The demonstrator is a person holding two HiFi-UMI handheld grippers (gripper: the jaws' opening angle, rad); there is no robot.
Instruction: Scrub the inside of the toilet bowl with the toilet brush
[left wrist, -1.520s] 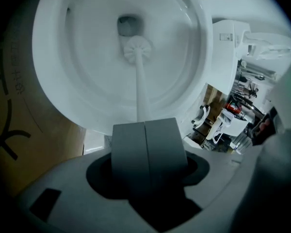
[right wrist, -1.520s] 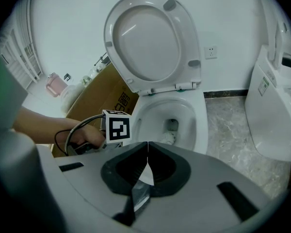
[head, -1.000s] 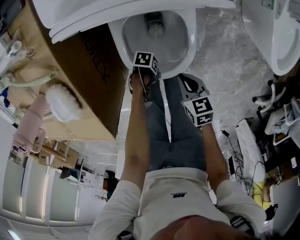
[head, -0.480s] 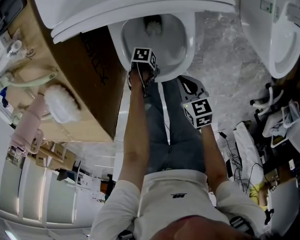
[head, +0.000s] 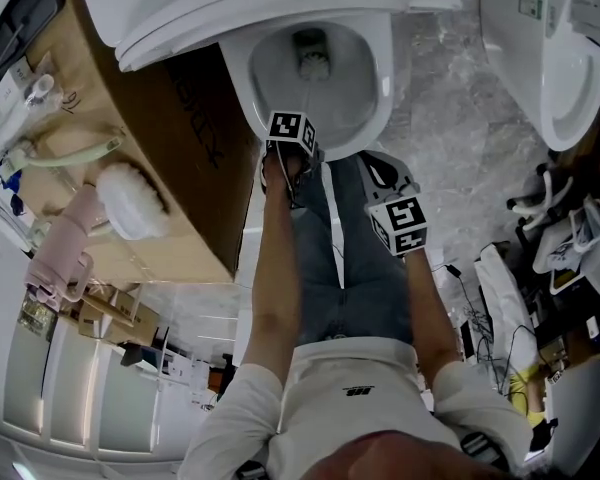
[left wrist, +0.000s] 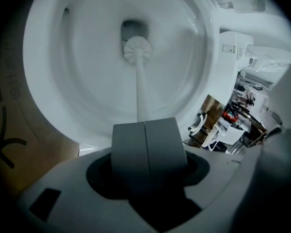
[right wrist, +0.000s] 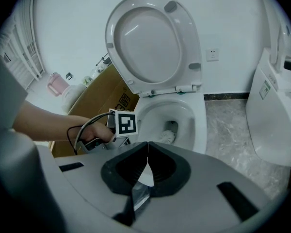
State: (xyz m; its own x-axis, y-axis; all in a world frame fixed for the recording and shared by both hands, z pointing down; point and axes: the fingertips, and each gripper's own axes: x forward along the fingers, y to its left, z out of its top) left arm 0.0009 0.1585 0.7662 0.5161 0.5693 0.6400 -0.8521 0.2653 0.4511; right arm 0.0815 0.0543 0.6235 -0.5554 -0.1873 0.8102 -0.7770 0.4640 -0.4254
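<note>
The white toilet bowl (head: 365, 98) stands open with its seat and lid (right wrist: 150, 42) raised. My left gripper (head: 292, 130) hovers over the bowl's near rim, shut on the white toilet brush handle (left wrist: 140, 93). The handle runs down into the bowl, and the round brush head (left wrist: 137, 50) sits at the drain opening; the head also shows in the head view (head: 311, 65) and in the right gripper view (right wrist: 168, 137). My right gripper (head: 400, 223) hangs back to the right of the bowl, over the person's leg. Its jaws (right wrist: 147, 148) are shut with nothing between them.
A brown cardboard box (head: 180, 168) stands tight against the bowl's left side. A second white toilet (head: 560, 58) is at the right across grey marble floor (head: 450, 118). Cables and clutter (head: 540, 268) lie at the lower right.
The brush head has shifted a little back and forth around the drain with my left gripper. The right gripper has stayed where it was.
</note>
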